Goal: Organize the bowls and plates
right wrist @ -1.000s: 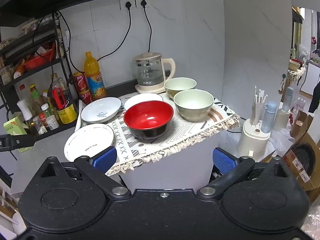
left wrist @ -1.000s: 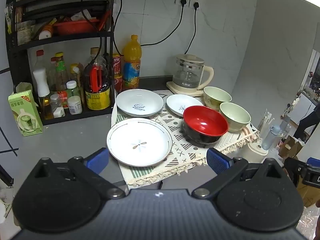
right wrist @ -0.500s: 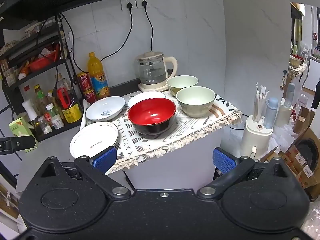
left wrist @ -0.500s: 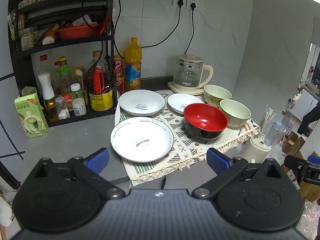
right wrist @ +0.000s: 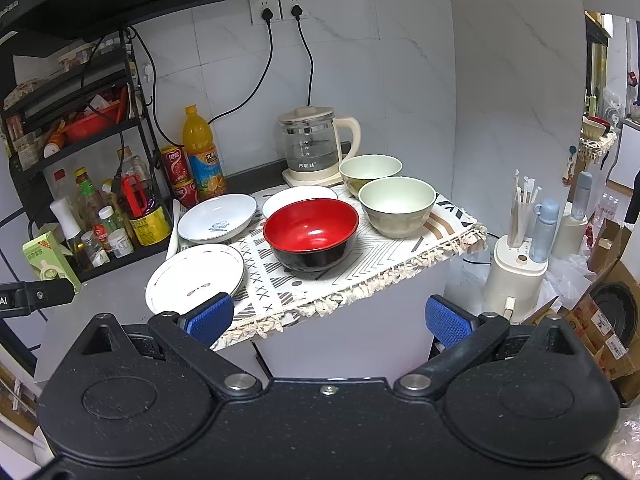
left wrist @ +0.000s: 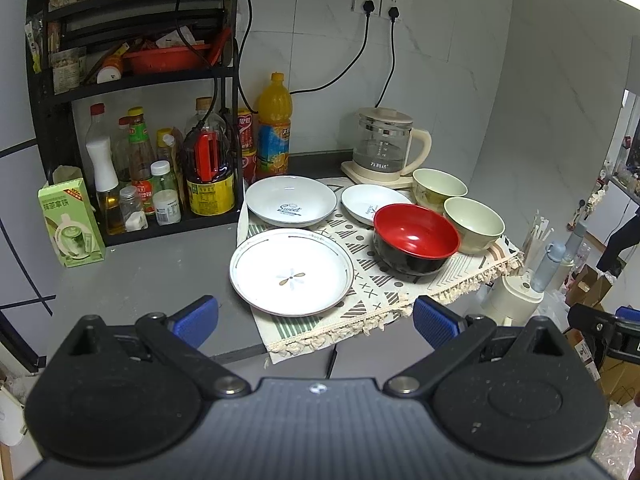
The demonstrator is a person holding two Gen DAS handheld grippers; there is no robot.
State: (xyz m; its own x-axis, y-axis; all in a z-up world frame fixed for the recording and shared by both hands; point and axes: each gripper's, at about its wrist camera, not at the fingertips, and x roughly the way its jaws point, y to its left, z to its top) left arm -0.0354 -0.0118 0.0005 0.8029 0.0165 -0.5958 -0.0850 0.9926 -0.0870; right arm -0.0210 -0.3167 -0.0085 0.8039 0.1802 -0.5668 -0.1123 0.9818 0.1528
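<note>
plates (left wrist: 291, 271) left on mat (left wrist: 384, 276) | bowls (left wrist: 416, 238) right | kettle (left wrist: 386, 146) behind

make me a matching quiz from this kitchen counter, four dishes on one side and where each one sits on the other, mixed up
Things:
1. red bowl
2. flower plate
3. Sweet plate
4. rear green bowl

Places:
A. beside the kettle
B. nearest the bottle rack, back row
C. front left corner of the cloth
D. middle of the cloth, before a small white plate

Pairs: 1-D, 2-C, 3-B, 4-A
</note>
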